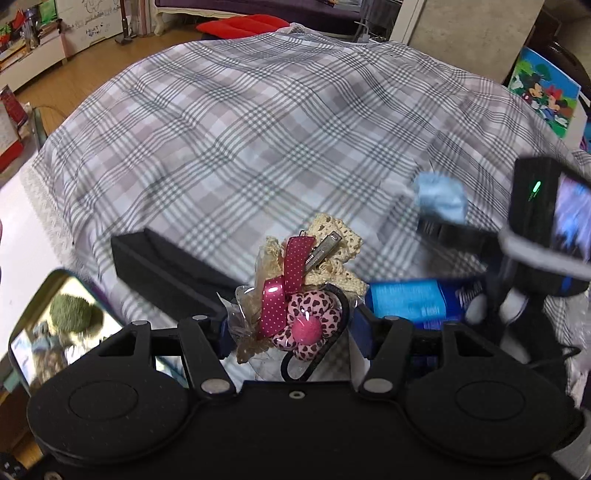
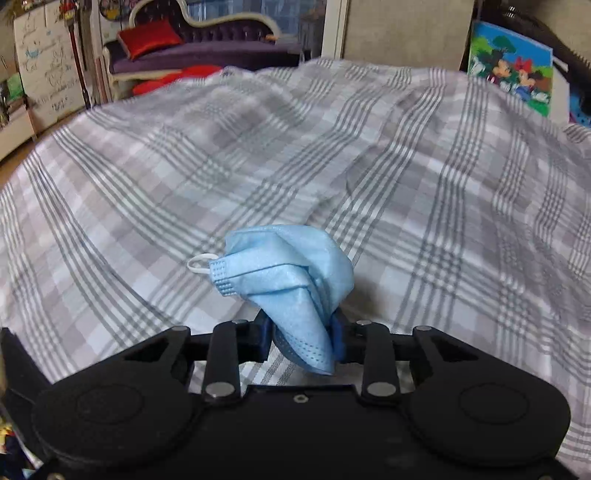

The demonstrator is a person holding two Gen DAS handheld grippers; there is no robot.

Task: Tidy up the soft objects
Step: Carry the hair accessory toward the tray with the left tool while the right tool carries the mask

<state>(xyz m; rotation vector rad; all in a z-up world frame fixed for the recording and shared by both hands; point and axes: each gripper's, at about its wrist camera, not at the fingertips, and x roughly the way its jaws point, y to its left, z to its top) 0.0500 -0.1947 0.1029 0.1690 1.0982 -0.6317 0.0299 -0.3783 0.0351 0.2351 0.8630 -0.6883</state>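
My left gripper (image 1: 293,332) is shut on a bundle of hair accessories (image 1: 295,314): a pink heart-print fabric flower, a dotted pink ribbon clip and beige lace, partly in clear wrap. The bundle hangs above the plaid cloth (image 1: 240,140). In the right wrist view my right gripper (image 2: 301,338) is shut on a crumpled light blue face mask (image 2: 291,269), whose white ear loop sticks out to the left. The left wrist view also shows the face mask (image 1: 439,201), blurred, at the right with the right gripper (image 1: 439,229) under it.
A long black box (image 1: 166,266) lies on the cloth left of the bundle, and a blue packet (image 1: 410,301) lies to its right. A cartoon mouse picture (image 2: 511,64) leans at the far right. Red cushions (image 1: 240,26) and a sofa (image 2: 207,48) stand beyond the cloth.
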